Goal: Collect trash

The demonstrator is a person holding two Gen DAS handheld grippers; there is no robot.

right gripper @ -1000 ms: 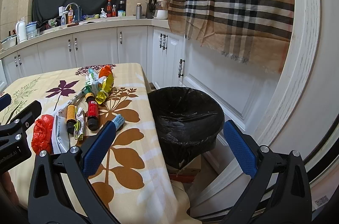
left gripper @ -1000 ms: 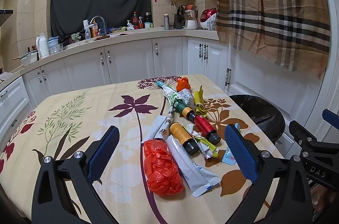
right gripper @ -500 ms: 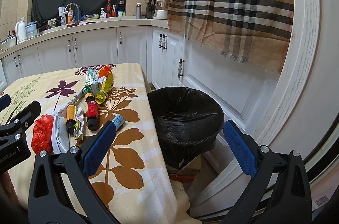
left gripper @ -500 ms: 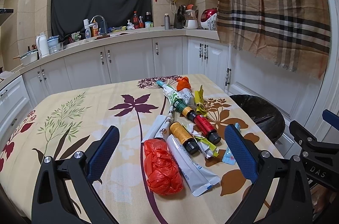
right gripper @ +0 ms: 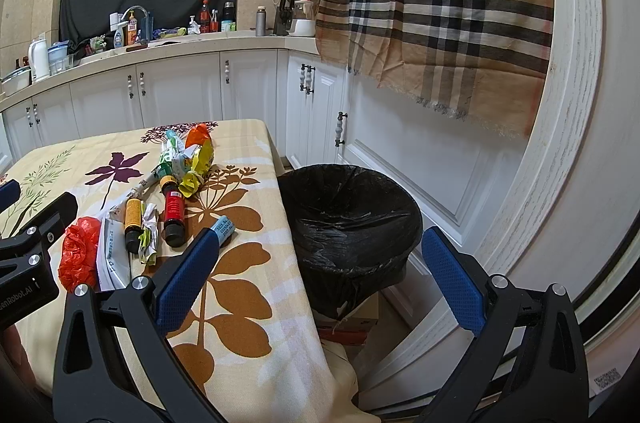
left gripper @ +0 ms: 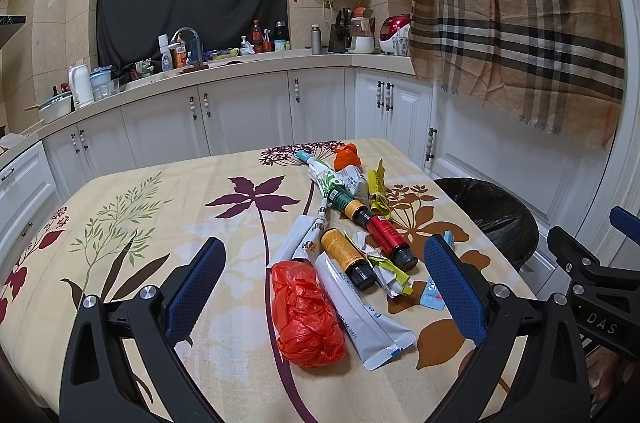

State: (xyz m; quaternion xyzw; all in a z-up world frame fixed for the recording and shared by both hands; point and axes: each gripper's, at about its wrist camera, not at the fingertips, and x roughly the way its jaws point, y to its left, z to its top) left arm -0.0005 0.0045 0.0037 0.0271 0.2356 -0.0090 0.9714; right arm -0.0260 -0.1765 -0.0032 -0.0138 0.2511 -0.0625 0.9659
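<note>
Trash lies in a line on the flowered tablecloth [left gripper: 140, 223]: a crumpled red plastic bag [left gripper: 306, 315], a white tube [left gripper: 360, 315], an orange-labelled bottle [left gripper: 347, 257], a red-labelled bottle [left gripper: 386, 237], yellow wrappers [left gripper: 378, 189], a small blue packet [left gripper: 432, 297] and an orange scrap [left gripper: 347, 155]. My left gripper [left gripper: 324, 287] is open and empty, held above the near end of the pile. My right gripper [right gripper: 320, 273] is open and empty, over the table's right edge beside the black-lined trash bin [right gripper: 352, 215]. The red bag also shows in the right wrist view [right gripper: 78, 255].
White kitchen cabinets [left gripper: 240, 119] and a cluttered counter run behind the table. A plaid cloth [left gripper: 516, 15] hangs on the right above the bin [left gripper: 492, 219]. A cardboard box [right gripper: 356, 319] sits under the bin. The right gripper's body [left gripper: 592, 287] shows at the left view's right edge.
</note>
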